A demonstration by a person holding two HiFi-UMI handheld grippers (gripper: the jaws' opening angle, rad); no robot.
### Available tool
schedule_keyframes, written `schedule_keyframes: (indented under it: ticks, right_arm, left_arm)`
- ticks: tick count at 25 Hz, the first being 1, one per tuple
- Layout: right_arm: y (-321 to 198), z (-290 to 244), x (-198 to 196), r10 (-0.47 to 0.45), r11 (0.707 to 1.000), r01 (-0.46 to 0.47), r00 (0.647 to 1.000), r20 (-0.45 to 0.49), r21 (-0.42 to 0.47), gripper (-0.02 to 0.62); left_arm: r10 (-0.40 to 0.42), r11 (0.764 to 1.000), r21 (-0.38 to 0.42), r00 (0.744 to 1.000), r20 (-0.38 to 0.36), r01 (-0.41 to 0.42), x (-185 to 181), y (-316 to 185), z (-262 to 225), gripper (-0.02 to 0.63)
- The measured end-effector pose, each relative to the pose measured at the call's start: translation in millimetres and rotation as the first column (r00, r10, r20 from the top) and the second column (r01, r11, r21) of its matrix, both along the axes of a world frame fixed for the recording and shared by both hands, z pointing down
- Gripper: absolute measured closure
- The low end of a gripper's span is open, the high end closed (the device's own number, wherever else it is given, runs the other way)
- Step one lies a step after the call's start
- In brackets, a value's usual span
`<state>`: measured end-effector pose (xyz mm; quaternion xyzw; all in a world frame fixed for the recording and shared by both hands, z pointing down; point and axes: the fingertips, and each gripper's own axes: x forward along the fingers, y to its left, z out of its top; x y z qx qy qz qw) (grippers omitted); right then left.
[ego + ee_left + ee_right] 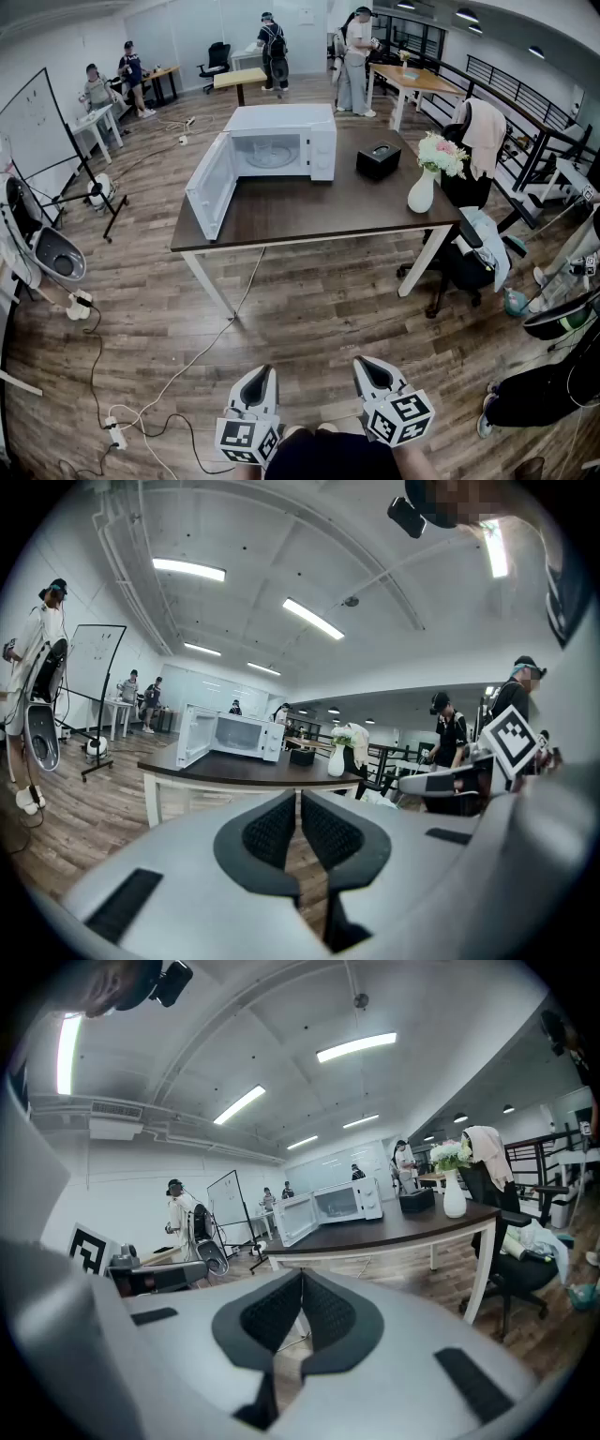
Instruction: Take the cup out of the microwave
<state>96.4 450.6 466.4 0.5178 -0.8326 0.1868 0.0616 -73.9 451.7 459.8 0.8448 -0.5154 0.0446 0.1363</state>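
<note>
closest to me, at the bottom of the head view, the left gripper (262, 374) and the right gripper (367, 365) sit side by side, both pointing ahead and a little down. in each gripper's own view the dark pads are pressed together with nothing between them, so both are closed and empty. under them is a wood plank floor (309, 309), with a white cable (202, 361) trailing across it to a power strip (114, 433) at my left. further out stands a dark-topped table (281, 220) on white legs, well apart from both grippers. on it, toward the left, is the white microwave (281, 120) with its door (211, 186) swung wide open toward me. right of it are a black box (379, 159) and a white vase (422, 192) of flowers near the table's right edge. an office chair (464, 253) is tucked against that side. i can see a pale turntable in the microwave's cavity, but it is too small from here for me to make out the cup. whatever is in there is far beyond the fingertips. past the table the room opens up, with a whiteboard (33, 117) at the left, more desks and several people (272, 52) standing at the far wall.
</note>
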Motion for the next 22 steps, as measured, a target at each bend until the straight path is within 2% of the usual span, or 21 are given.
schedule_keyframes:
  ticks: [4, 13, 22]
  right_arm:
    - [10, 0, 0, 0.0, 1.0, 0.0, 1.0, -0.017, -0.007, 0.6]
    - [18, 0, 10, -0.012, 1.0, 0.012, 1.0, 0.011, 0.001, 0.6]
    - [20, 4, 5, -0.058, 0.998, 0.059, 0.998, 0.032, -0.024, 0.6]
  left_arm:
    - [0.002, 1.0, 0.01, 1.0, 0.009, -0.003, 4, 8, -3, 0.6]
    - [-0.03, 0.999, 0.04, 0.999, 0.021, 0.029, 17, 20, -7, 0.598]
    - [-0.07, 0.997, 0.028, 0.997, 0.041, 0.069, 21, 31, -10, 0.598]
